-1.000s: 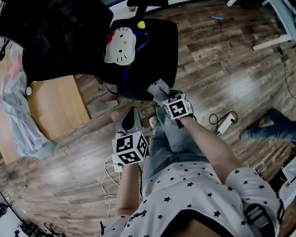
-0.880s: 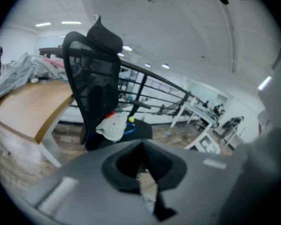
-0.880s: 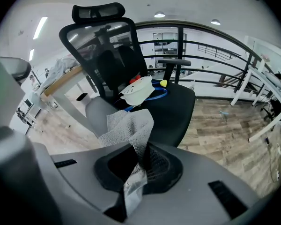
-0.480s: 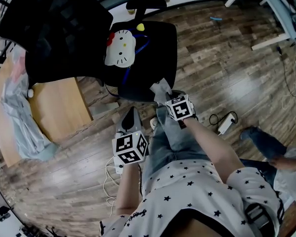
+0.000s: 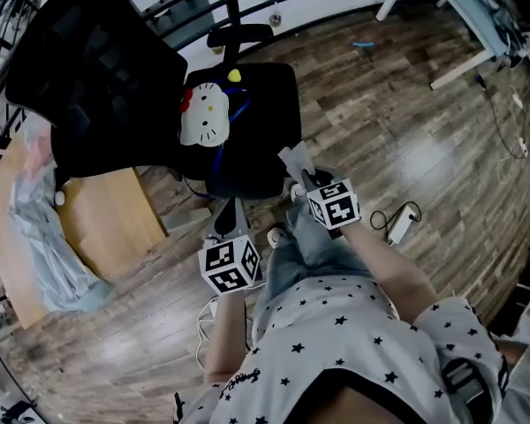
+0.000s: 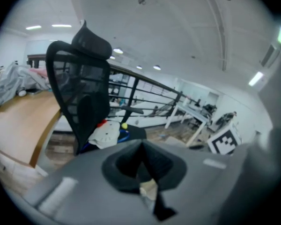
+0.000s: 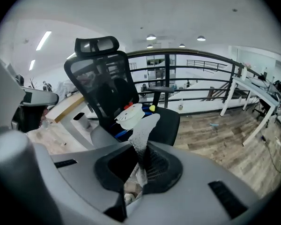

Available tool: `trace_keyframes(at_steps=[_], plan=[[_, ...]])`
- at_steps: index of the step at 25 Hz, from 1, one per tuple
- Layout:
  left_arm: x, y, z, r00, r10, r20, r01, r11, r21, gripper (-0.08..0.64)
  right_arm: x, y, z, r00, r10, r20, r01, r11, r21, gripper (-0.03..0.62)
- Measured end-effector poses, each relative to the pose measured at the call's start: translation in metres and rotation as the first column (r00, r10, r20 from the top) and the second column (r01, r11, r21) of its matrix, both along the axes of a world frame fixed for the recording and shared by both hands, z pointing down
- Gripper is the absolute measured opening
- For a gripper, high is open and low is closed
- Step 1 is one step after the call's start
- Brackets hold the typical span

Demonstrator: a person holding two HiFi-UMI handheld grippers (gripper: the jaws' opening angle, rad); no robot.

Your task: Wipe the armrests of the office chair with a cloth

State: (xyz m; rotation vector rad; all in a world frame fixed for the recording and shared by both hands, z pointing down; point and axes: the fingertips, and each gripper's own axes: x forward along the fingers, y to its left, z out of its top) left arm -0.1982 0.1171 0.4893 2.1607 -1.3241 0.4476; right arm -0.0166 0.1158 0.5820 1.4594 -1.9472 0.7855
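The black office chair (image 5: pixel 247 135) stands ahead of me with a white cat-face cushion (image 5: pixel 203 113) on its seat. Its far armrest (image 5: pixel 238 35) shows beyond the seat, and again in the right gripper view as the armrest (image 7: pixel 161 89). My right gripper (image 5: pixel 302 177) hovers at the seat's near right corner, shut on a pale cloth (image 5: pixel 291 159). That cloth (image 7: pixel 141 128) sticks up between the jaws of the right gripper (image 7: pixel 143 149). My left gripper (image 5: pixel 228 208) is lower left, just off the seat's front edge; the left gripper (image 6: pixel 141 146) is shut and empty, pointing at the chair (image 6: pixel 82 93).
A wooden desk (image 5: pixel 106 193) with a crumpled plastic sheet (image 5: pixel 35 210) sits left of the chair. A power strip (image 5: pixel 402 223) with cables lies on the wood floor to my right. A black railing (image 7: pixel 192 71) and white table legs (image 5: pixel 455 16) are beyond.
The right gripper with the cloth has shifted slightly right and stays by the seat's corner. The leg in jeans at the right edge has left the view. The left gripper barely moved.
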Motion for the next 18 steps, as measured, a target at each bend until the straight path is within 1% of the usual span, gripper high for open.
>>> trace_keyframes(at_steps=[5,8,13,18], plan=[[0.017,-0.013,-0.012,1.0,0.022,0.001,-0.022,1.0,0.014,0.006,0.014,-0.007,-0.039,0.998,0.029,0.049,-0.032,0.998,0.061,0.032],[0.03,-0.023,-0.016,0.999,0.032,0.01,-0.032,0.999,0.023,0.006,0.02,-0.015,-0.054,0.997,0.02,0.069,-0.026,0.995,0.094,0.032],[0.055,-0.049,-0.018,0.999,0.011,0.034,-0.012,0.999,0.032,0.006,0.04,-0.044,-0.071,0.996,-0.047,0.069,0.037,0.989,0.141,0.032],[0.085,-0.084,-0.022,0.997,-0.052,0.049,0.05,0.998,0.044,0.006,0.076,-0.085,-0.085,0.99,-0.119,0.082,0.104,0.981,0.166,0.032]])
